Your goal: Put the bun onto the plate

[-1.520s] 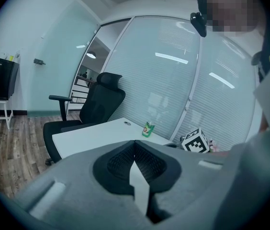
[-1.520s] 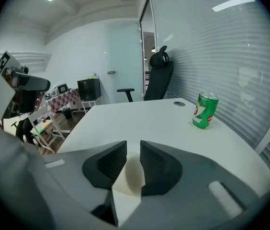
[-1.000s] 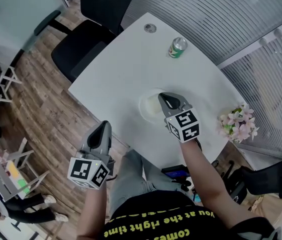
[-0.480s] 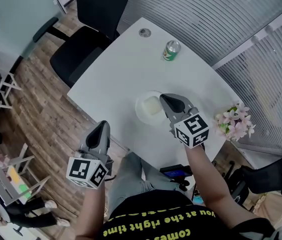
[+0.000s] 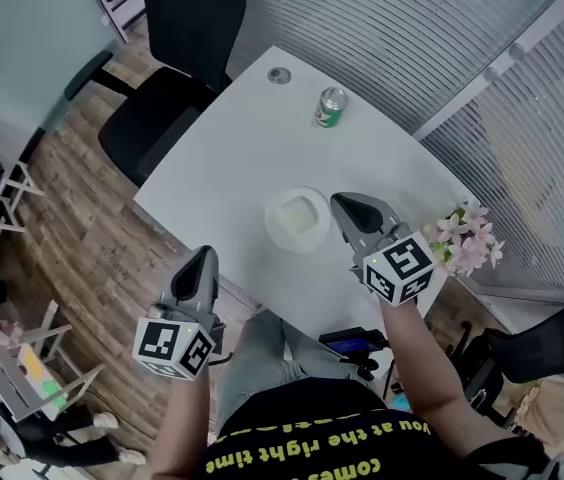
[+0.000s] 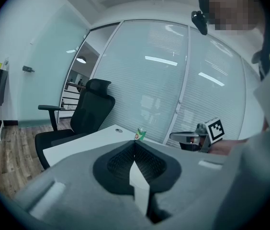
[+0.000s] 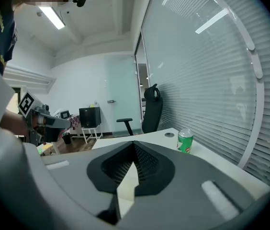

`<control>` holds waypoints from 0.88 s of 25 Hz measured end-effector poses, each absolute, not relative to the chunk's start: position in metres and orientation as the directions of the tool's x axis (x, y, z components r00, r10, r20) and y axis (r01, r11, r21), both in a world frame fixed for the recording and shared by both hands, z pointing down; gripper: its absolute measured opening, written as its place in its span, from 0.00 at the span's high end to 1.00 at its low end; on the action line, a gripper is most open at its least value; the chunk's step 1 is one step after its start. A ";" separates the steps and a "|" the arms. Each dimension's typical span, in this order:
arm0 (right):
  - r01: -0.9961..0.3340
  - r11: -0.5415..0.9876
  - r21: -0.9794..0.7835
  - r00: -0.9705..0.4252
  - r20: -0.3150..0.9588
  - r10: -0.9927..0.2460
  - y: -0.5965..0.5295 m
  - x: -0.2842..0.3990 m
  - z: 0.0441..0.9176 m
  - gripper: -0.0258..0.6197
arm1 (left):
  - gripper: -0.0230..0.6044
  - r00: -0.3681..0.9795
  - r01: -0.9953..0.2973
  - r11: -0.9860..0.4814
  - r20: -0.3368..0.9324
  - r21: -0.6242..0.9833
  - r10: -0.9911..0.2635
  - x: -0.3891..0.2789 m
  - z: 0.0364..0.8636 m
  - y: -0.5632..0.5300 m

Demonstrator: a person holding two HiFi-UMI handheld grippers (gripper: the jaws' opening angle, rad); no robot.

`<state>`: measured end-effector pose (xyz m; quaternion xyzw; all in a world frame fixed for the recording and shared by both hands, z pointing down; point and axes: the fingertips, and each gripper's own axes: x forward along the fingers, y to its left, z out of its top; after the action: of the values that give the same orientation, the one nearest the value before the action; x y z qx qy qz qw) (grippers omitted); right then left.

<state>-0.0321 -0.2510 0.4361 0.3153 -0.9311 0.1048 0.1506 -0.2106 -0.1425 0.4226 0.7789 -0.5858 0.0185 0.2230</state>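
Observation:
A pale bun (image 5: 303, 212) lies on the white round plate (image 5: 280, 232) in the middle of the white table (image 5: 232, 148). My right gripper (image 5: 343, 204) hovers just right of the plate, raised above the table, shut with nothing between its jaws. In its own view the right gripper (image 7: 133, 143) shows closed tips and no object. My left gripper (image 5: 204, 256) hangs off the table's near edge over the floor. Its jaws meet at the tip of the left gripper (image 6: 135, 143), also with nothing held.
A green can (image 5: 330, 106) stands at the far side of the table, beside a round grommet (image 5: 279, 75). Pink flowers (image 5: 465, 238) sit at the right edge. A black office chair (image 5: 177, 68) stands at the far left. Slatted glass walls close off the right.
My right gripper has lifted and drifted right, off the plate, so the plate and bun now show whole. The left gripper has stayed where it was.

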 end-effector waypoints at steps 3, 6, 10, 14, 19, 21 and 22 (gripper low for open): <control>-0.631 0.769 -0.102 -0.749 0.337 -0.570 -0.246 -0.023 0.431 0.95 | 0.96 0.317 -0.920 -0.218 0.288 0.326 -0.904 -0.208 0.421 -0.141; -0.640 0.762 -0.099 -0.745 0.327 -0.582 -0.240 -0.015 0.424 0.95 | 0.96 0.322 -0.920 -0.227 0.283 0.320 -0.904 -0.205 0.419 -0.139; -0.642 0.762 -0.092 -0.744 0.317 -0.588 -0.233 -0.006 0.417 0.95 | 0.96 0.329 -0.918 -0.236 0.276 0.320 -0.903 -0.200 0.416 -0.137; -0.651 0.754 -0.086 -0.739 0.302 -0.602 -0.227 0.004 0.407 0.95 | 0.96 0.333 -0.916 -0.244 0.264 0.318 -0.905 -0.194 0.411 -0.135; -0.670 0.736 -0.098 -0.727 0.284 -0.625 -0.220 0.019 0.399 0.95 | 0.96 0.339 -0.914 -0.254 0.254 0.317 -0.906 -0.187 0.406 -0.133; -0.677 0.729 -0.095 -0.721 0.279 -0.634 -0.218 0.025 0.396 0.95 | 0.96 0.344 -0.913 -0.259 0.251 0.314 -0.905 -0.185 0.405 -0.133; -0.680 0.727 -0.093 -0.719 0.276 -0.637 -0.216 0.026 0.395 0.95 | 0.96 0.346 -0.913 -0.263 0.250 0.312 -0.904 -0.184 0.405 -0.133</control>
<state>0.0265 -0.2164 0.3949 0.3570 -0.9224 0.0942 0.1134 -0.1843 -0.1326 0.4050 0.7946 -0.5718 0.0108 0.2039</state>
